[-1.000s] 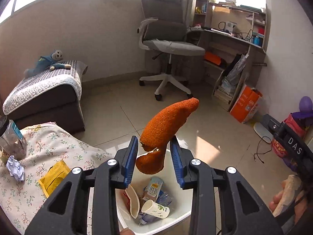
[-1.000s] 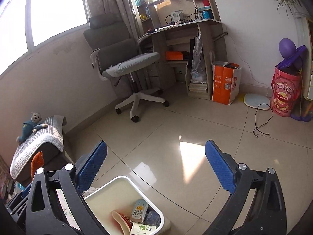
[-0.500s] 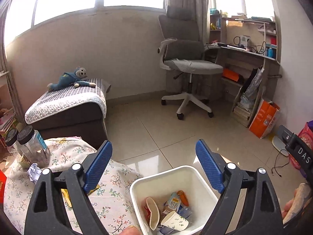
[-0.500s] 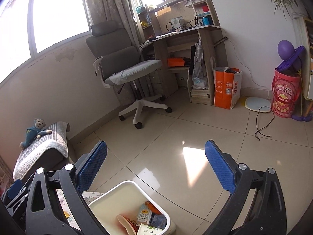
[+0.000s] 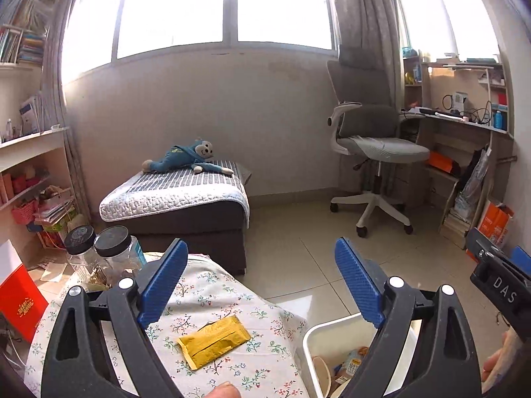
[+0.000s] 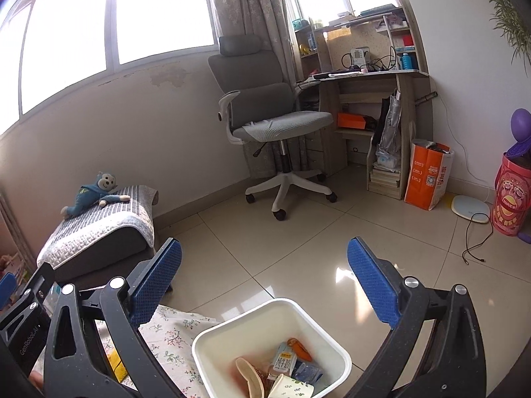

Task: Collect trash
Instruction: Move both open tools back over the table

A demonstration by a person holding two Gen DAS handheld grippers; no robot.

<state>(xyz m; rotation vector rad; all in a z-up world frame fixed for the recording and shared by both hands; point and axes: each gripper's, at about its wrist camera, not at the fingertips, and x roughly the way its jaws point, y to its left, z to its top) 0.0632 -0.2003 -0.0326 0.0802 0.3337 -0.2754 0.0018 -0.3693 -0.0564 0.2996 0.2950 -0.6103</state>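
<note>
Between the left tool's (image 5: 262,285) blue pads nothing is held now: a sec ago they pinched an orange peel-like scrap over the white bin, and the jaws have just been opening wide, so the scrap has dropped. It now lies inside the white trash bin (image 6: 332,348), an orange bit (image 6: 300,348) at about 12 o'clock of the pile, next to a small milk carton (image 6: 286,363), a paper cup (image 6: 292,387) and a pink-rimmed dish-like piece; so that item is done.

Left view has also swung away from the bin, which sits at 4 o'clock of the frame w/ only its rim (image 5: 332,326) showing, and toward the counter w/ the floral cloth (image 5: 215,295). On the cloth, at 6 o'clock just below the gap of the left tool, lies a yellow sachet (image 5: 214,340), flat, apart from the bin. Two black-lidded jars (image 5: 109,255) stand at 9 o'clock; prob. not trash.

Right tool (image 6: 265,282) is wide apart too, empty, hanging above the bin w/ bare floor tiles between its pads.

Judgement: one piece binned, sachet looks like the next pick, and the left tool is already spread and roughly lined up over it. A crumpled paper seen earlier on the cloth isn't in view now; can't tell where it is.
</note>
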